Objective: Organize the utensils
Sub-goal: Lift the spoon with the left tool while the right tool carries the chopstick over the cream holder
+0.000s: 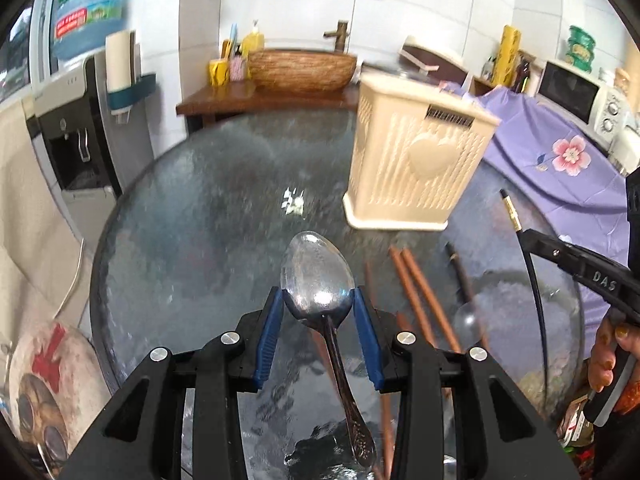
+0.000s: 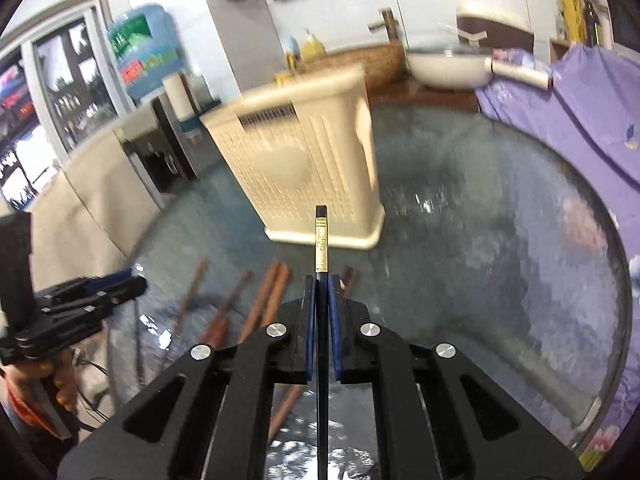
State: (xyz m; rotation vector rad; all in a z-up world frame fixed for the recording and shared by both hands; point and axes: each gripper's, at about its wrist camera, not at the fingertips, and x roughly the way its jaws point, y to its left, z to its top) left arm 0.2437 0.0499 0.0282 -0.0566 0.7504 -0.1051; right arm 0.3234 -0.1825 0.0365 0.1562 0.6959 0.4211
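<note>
My left gripper (image 1: 318, 294) is shut on a metal spoon (image 1: 318, 276), gripping the bowl, with the handle hanging down toward me above the glass table. My right gripper (image 2: 320, 282) is shut on a black chopstick with a gold band (image 2: 321, 248), which points forward toward the cream utensil basket (image 2: 304, 168). The basket also shows in the left wrist view (image 1: 412, 160), standing on the table ahead and to the right. Brown chopsticks (image 1: 420, 292) and a ladle (image 1: 466, 312) lie on the table; the chopsticks also show in the right wrist view (image 2: 266, 300).
The round glass table (image 1: 208, 216) has its rim at the left and right (image 2: 616, 280). A purple flowered cloth (image 1: 560, 152) covers furniture at the right. A water dispenser (image 1: 76, 136) stands at the left. A wooden counter with a woven basin (image 1: 300, 70) lies beyond.
</note>
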